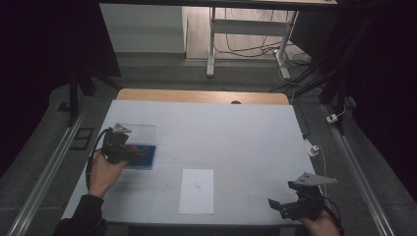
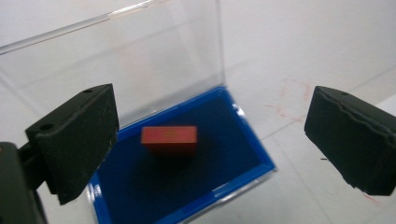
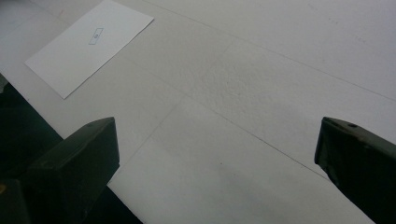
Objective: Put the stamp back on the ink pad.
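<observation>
**Blue-lined case open, red block inside, both grippers spread**

Blue, felt-like lining covers the floor of a small clear-plastic case (image 2: 187,186) w/ a hinged transparent lid (image 2: 116,60) standing up behind it. On the lining lies a small red rectangular block (image 2: 169,139), flat-faced, sharp-edged, a faint gold mark on top; it sits apart from the case walls, nearer the lid side. The left gripper (image 2: 210,140) hangs just above the case, its matte black pads spread wide to either side of the block w/o touching it, nothing pinched. The pad at right in that view has a rough, worn edge.

High view: the case (image 1: 142,156) sits on the left part of the white-covered table (image 1: 236,132), the left gripper (image 1: 130,153) over it, held by the left hand (image 1: 105,172) in a dark sleeve; the block can't be made out here, too small and dark. A white paper sheet (image 1: 197,191) w/ a small printed mark lies flat near the table's near edge, well apart from the case. The right gripper (image 1: 278,206) is at the near right corner, over bare table.

Right gripper view: its black jaws stand wide apart, empty, above the creased white table cover (image 3: 261,93); the paper sheet (image 3: 88,44) is seen far off at upper left, its small mark clearer here
</observation>
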Demonstrator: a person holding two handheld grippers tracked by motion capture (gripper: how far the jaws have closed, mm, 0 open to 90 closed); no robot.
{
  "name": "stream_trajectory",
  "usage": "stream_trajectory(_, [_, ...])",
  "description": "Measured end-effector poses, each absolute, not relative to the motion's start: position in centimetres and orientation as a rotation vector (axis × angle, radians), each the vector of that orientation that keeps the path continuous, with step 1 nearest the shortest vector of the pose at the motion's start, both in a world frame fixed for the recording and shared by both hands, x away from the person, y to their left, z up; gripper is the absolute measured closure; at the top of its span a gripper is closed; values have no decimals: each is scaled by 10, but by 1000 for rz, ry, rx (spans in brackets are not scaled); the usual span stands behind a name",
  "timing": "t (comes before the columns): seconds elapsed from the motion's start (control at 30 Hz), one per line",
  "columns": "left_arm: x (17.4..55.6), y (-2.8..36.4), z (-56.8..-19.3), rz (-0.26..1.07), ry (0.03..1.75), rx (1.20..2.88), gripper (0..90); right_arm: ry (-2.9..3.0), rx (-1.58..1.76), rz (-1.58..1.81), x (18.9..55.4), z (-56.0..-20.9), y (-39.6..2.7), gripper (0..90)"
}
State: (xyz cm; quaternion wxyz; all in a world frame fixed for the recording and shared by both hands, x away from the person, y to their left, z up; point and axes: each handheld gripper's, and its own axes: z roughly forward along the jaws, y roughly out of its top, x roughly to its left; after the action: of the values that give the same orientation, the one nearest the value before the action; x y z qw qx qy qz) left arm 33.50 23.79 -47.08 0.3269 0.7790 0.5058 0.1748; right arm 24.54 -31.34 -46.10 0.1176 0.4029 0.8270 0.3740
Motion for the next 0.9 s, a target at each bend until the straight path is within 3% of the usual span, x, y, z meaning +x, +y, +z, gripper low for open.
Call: stream_trajectory(0.9, [289, 220, -454, 275, 1086, 1991, 0, 2429, 1181, 1094, 246, -461, -314, 0])
